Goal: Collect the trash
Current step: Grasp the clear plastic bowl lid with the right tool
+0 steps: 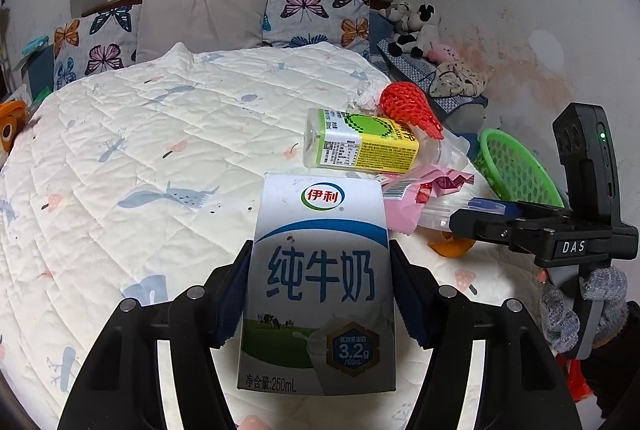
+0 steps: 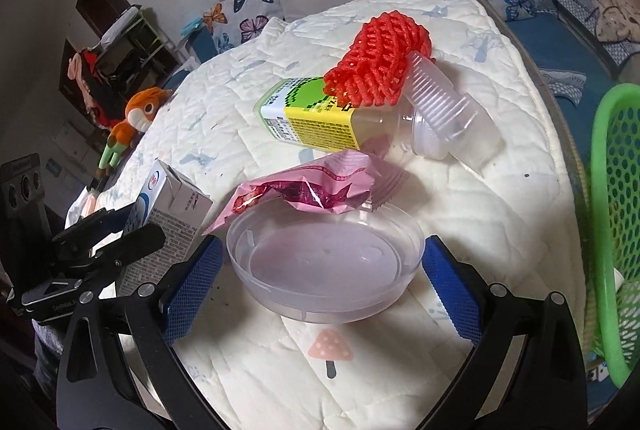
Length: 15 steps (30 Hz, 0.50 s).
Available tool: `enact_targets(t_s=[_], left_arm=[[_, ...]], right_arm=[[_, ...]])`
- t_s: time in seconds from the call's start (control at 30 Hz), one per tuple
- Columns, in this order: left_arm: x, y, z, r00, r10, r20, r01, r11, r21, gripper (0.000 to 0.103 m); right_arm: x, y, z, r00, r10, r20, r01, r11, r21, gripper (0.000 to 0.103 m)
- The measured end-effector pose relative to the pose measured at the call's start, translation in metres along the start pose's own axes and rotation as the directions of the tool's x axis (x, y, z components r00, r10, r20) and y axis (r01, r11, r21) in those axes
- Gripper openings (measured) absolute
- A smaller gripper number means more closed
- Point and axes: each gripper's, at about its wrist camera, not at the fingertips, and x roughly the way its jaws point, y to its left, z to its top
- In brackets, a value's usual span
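Cardboard milk carton clamped in left jaws; right jaws apart around clear bowl. Close squarely, then green basket, right.

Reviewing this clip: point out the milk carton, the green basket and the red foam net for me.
milk carton [image 1: 320, 282]: left wrist view, on its front face with the blue lettering.
green basket [image 2: 616, 189]: right wrist view, on its perforated side wall.
red foam net [image 2: 376, 61]: right wrist view, on the middle of the mesh.
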Motion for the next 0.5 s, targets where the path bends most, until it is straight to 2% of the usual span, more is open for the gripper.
enact_targets(t_s=[0.07, 0.5], left_arm=[[-0.001, -0.001, 0.0, 1.0, -0.002, 0.003, 0.002, 1.0, 0.001, 0.062], [-0.022, -0.019, 0.007, 0.998, -0.038, 0.045, 0.038, 0.999, 0.015, 0.062]], right_arm=[[-0.002, 0.0, 0.001, 1.0, 0.002, 0.004, -0.001, 1.0, -0.006, 0.092], [-0.048, 0.006, -0.014, 0.995, -0.001, 0.1, 0.004, 1.0, -0.029, 0.091]])
